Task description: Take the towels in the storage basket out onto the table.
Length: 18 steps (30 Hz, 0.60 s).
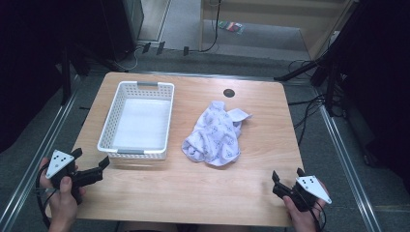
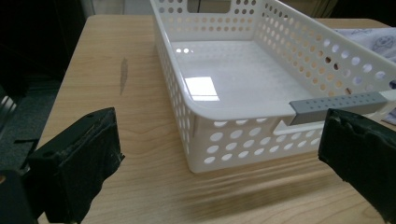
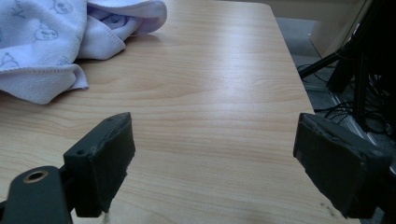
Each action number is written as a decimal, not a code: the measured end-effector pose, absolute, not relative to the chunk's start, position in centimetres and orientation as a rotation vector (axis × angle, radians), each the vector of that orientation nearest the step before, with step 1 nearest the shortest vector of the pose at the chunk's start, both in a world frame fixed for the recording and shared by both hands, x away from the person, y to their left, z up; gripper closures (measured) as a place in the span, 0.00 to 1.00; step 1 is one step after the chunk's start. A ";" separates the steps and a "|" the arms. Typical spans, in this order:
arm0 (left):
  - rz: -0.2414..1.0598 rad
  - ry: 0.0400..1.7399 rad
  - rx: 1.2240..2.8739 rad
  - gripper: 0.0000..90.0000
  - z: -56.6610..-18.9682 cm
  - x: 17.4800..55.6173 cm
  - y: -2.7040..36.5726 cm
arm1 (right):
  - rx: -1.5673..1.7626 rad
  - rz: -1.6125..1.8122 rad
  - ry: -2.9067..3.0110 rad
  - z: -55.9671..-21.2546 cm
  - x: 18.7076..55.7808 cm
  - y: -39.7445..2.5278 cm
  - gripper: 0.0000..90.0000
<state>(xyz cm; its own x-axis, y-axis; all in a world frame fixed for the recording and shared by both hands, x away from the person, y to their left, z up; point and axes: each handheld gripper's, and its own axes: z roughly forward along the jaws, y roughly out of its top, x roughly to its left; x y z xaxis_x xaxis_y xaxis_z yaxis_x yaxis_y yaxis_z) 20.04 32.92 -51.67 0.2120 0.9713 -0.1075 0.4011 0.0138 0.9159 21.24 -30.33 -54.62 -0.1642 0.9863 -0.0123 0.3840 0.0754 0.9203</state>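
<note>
A crumpled pale lilac printed cloth lies in a heap at the middle of the wooden table; the right gripper view catches its edge at top left. To its left stands an empty white perforated basket with grey handles, close up in the left gripper view. My left gripper rests at the table's near left corner, open, just short of the basket's near end. At the near right corner my right gripper is open over bare wood, below and to the right of the cloth.
A small dark round hole sits near the table's far edge. Metal rails, stands and cables line the floor around the table. A dark smudge marks the wood left of the basket.
</note>
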 end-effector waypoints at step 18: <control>0.894 1.407 1.541 0.00 -54.7 20.1 34.9 | 1.384 1.079 1.645 -54.6 21.2 -30.4 0.14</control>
<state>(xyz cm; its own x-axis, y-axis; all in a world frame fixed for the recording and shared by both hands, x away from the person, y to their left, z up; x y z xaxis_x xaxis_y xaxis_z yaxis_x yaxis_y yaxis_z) 20.06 34.94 -54.73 0.1137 0.9929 -0.0353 0.3904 -0.0120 0.9206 21.24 -30.36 -54.62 -0.1641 0.9864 -0.0097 0.3839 0.0730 0.9205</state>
